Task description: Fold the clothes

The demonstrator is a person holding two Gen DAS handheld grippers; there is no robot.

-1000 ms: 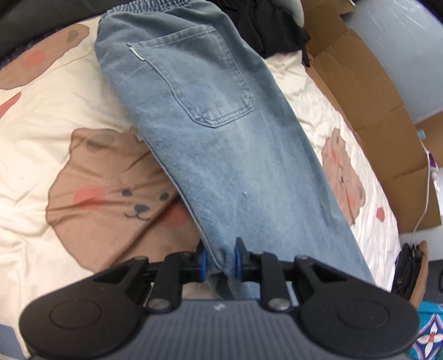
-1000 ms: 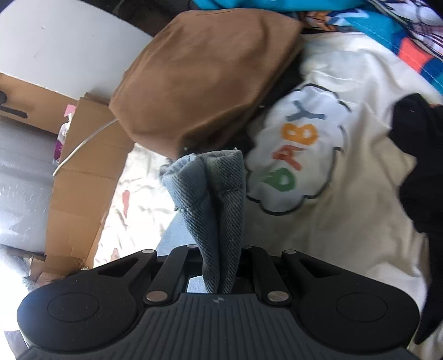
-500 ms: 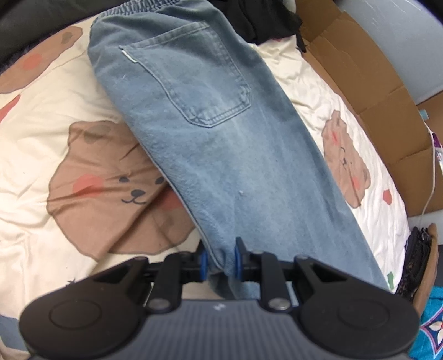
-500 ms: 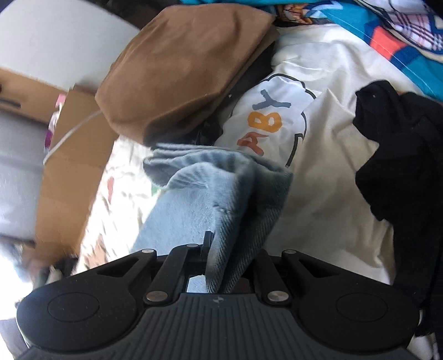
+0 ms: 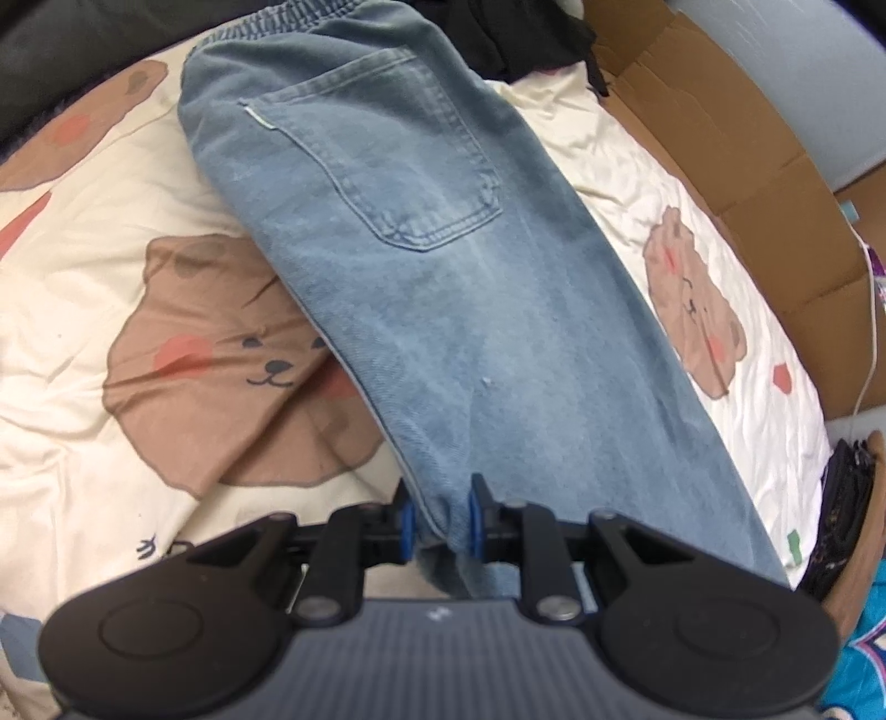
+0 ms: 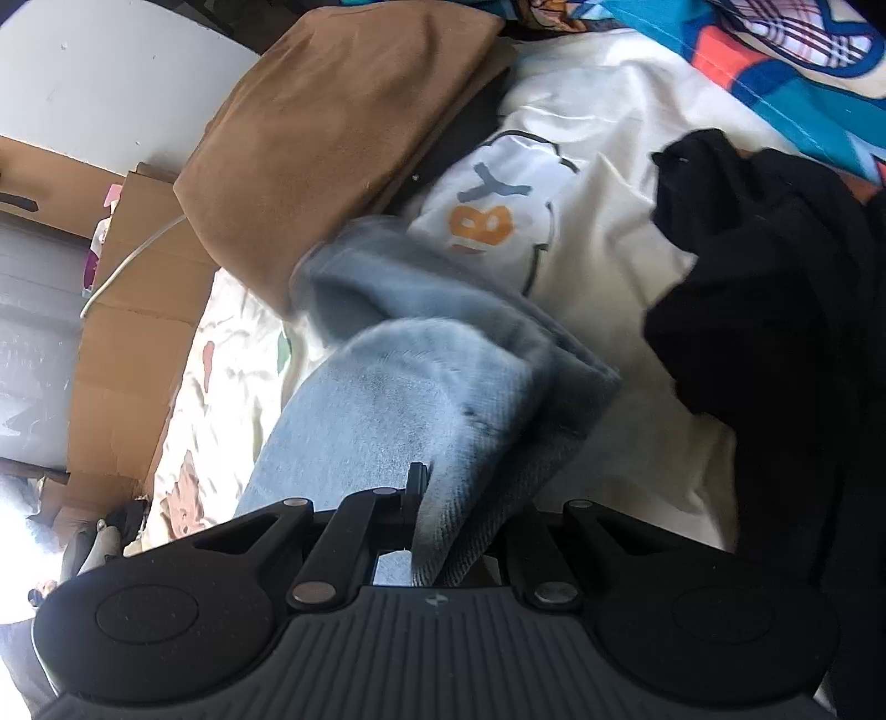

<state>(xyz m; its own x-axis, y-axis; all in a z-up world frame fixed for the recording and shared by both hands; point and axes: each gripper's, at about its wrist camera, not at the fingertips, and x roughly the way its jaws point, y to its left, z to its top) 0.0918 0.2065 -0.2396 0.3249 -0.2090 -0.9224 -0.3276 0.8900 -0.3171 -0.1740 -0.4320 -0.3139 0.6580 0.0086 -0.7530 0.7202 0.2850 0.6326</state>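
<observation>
Left tool point(image 5: 437, 518) is pinching the jeans point(image 5: 421, 266) at the leg edge, flat on the bear-print bed sheet point(image 5: 111, 266). Right tool point(image 6: 459, 531) is clamped on the bunched hem end.

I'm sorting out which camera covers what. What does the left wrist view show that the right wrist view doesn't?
Only the left wrist view shows the back pocket and elastic waistband of the jeans, plus the large bear print on the cream sheet.

Only the right wrist view shows the folded brown garment, the cream shirt with coloured letters and the black garment.

Both show the jeans pinched in a gripper, left gripper and right gripper, and cardboard beside the bed.
</observation>
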